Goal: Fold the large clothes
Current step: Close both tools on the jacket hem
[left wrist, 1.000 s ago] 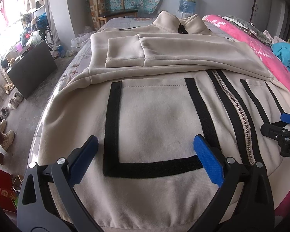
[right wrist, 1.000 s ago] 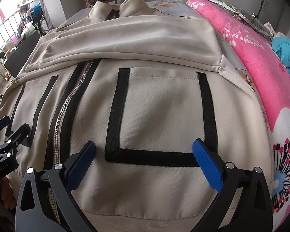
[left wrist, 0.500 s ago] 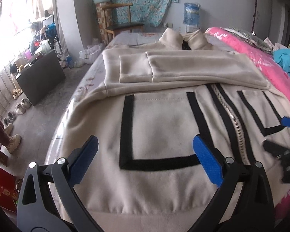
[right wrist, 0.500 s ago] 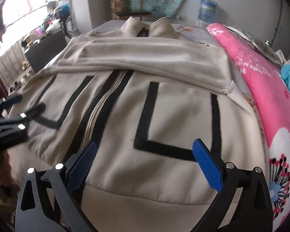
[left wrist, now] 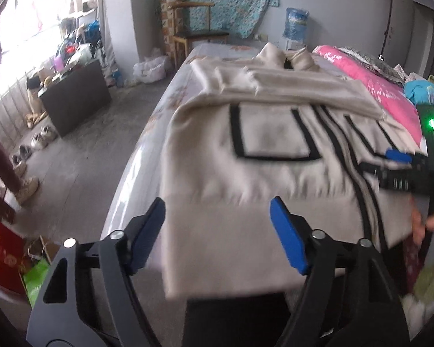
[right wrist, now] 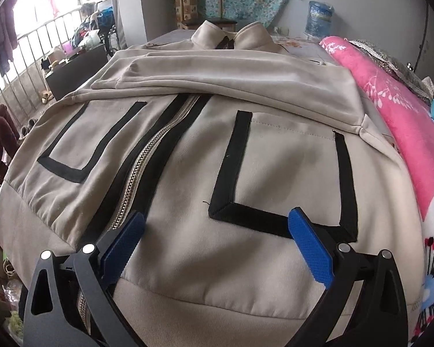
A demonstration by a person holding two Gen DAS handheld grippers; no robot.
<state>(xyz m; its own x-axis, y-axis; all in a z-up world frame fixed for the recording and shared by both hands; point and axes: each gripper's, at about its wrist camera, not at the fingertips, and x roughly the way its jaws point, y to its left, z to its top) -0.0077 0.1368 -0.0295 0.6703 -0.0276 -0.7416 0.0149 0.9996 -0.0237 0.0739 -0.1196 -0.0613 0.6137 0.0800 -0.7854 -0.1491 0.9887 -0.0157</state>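
A big beige jacket (right wrist: 188, 150) lies flat on the bed (left wrist: 188, 57), zip side up, right in front of both my grippers. Its sleeves (right wrist: 217, 81) are already folded across the chest, far ahead of me. The bottom hem (right wrist: 217, 297) is the part closest to me.

My right gripper (right wrist: 217, 243) is spread wide. It hangs just over the hem, with the zip (right wrist: 147, 162) ahead to its left and a black pocket line (right wrist: 246, 217) between its blue pads. It holds nothing.

My left gripper (left wrist: 217, 231) is spread wide too. It hangs over the hem near the jacket's left edge. This picture is blurry, so I cannot tell if it touches the cloth. It holds nothing.

I think the step now is getting ready to grab the hem. Next, each gripper should dip down, slide one pad under the hem and pinch it. Then both should lift together and carry the hem forward, up toward the collar (right wrist: 231, 37), so the jacket folds in half. I should keep both sides even so the fold is straight.
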